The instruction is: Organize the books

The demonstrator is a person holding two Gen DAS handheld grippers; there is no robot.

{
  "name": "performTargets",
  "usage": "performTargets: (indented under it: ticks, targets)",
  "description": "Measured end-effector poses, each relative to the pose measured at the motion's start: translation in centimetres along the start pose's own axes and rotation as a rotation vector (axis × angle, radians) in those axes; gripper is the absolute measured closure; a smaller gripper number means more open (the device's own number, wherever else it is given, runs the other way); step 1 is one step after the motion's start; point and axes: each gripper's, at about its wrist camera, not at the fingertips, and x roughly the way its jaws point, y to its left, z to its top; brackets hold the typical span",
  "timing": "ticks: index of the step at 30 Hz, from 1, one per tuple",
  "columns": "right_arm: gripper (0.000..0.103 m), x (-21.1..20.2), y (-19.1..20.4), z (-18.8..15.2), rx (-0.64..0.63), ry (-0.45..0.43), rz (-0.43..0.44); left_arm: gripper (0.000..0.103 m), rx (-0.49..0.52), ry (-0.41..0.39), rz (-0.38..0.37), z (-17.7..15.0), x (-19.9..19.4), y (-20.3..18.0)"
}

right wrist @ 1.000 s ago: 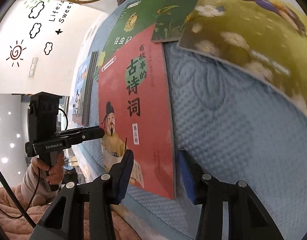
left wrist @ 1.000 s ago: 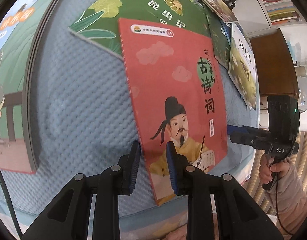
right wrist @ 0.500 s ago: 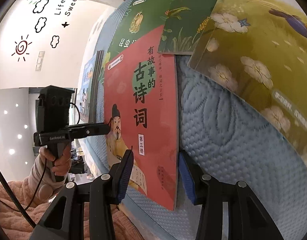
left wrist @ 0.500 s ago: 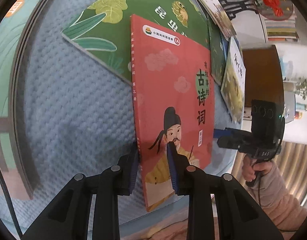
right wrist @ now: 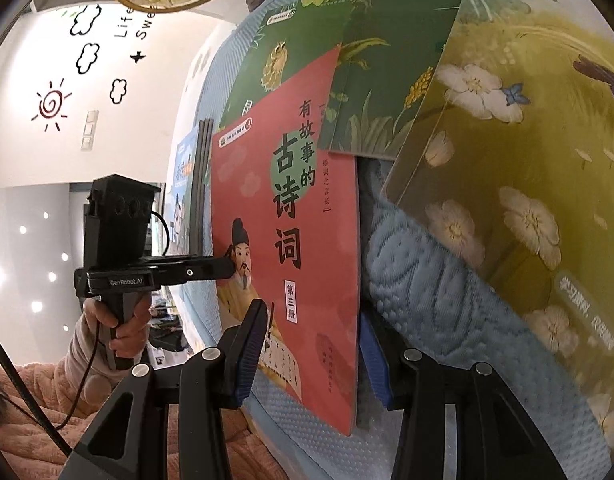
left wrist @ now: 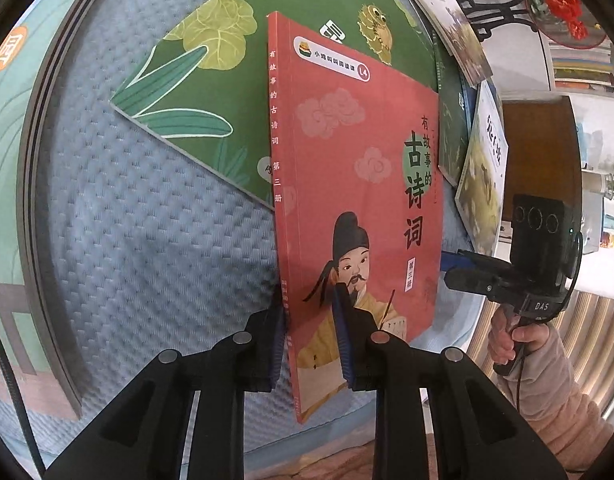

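Red book (left wrist: pixel 359 184), thin, light and probably floppy, lies on the blue bed (left wrist: pixel 155 248), left tool (left wrist: pixel 309 332) clamped on its spine edge, right tool (right wrist: pixel 313 354) seemingly pinching the opposite edge.

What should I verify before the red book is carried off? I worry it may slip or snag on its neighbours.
1. Left gripper clamped on the spine edge of the red poetry book: ok.
2. Right gripper straddles the book's opposite edge, but whether its pads press: cannot tell.
3. Book lifted off the blue quilted mat: ok on the spine side; the far side cannot be told.
4. Book free of the green insect book: not ok, they overlap.
5. Clear of the yellow flower book: ok, a gap shows.
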Motion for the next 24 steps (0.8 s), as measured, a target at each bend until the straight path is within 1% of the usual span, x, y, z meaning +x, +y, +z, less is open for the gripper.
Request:
performTargets:
  ticks: [2,3,4,7,8,11,16,20,22,24]
  targets:
    - [0.064,-0.3,0.0,0.0,-0.003,-0.008,-0.021,0.08,-0.002,0.002,0.002,0.1,-0.1,0.1]
    - [0.075,-0.3,0.0,-0.1,-0.01,-0.01,-0.053,0.08,-0.003,0.004,0.005,0.2,-0.1,0.1]
    - [0.093,-0.3,-0.1,-0.2,-0.013,-0.01,-0.103,0.08,-0.01,0.005,0.006,0.2,-0.1,0.1]
    - [0.094,-0.6,-1.5,-0.5,0.049,-0.033,-0.041,0.08,-0.013,0.0,0.039,0.3,-0.1,-0.5]
    - [0.094,-0.7,-1.6,-0.6,0.054,-0.04,-0.042,0.079,-0.007,-0.008,0.056,0.3,0.0,-0.8]
    - [0.094,-0.8,-0.9,-1.0,0.033,-0.059,-0.084,0.079,-0.007,-0.04,0.103,0.0,0.0,-1.7]
    - [0.091,-1.3,-1.1,-1.4,0.069,-0.085,-0.075,0.079,-0.013,-0.065,0.108,-0.2,0.1,-1.9]
    - [0.09,-1.6,-1.2,-1.0,0.068,-0.077,-0.075,0.078,-0.017,-0.066,0.104,-0.2,0.2,-2.0]
    - [0.09,-1.4,-1.5,-0.9,0.088,-0.077,-0.046,0.078,-0.018,-0.068,0.096,-0.2,0.3,-1.9]
    - [0.089,-1.4,-2.7,-1.0,0.15,-0.094,0.021,0.078,-0.012,-0.072,0.097,-0.3,0.3,-1.9]
